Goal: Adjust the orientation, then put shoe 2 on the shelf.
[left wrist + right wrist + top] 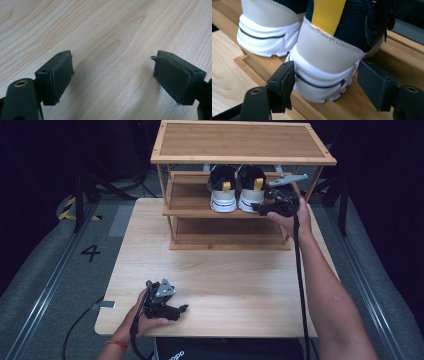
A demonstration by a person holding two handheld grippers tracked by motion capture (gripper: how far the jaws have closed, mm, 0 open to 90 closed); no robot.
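Two white and navy sneakers with yellow heel tabs stand side by side on the middle shelf [189, 196] of a bamboo rack, heels toward me. My right gripper [259, 209] [325, 75] reaches in at shelf height and has the heel of the right sneaker [251, 191] [327, 50] between its jaws, a pad against each side of the white sole. The left sneaker [223, 191] [265, 37] stands untouched beside it. Near the table's front edge, my left gripper [182, 309] [112, 72] rests low over the wood, open, with nothing between its fingers.
The three-tier rack [240, 142] stands at the far end of the light wooden table [225, 275]; its top and bottom shelves are bare. A black cable trails from the right gripper along the forearm. Grey floor with rails and dark stands surrounds the table.
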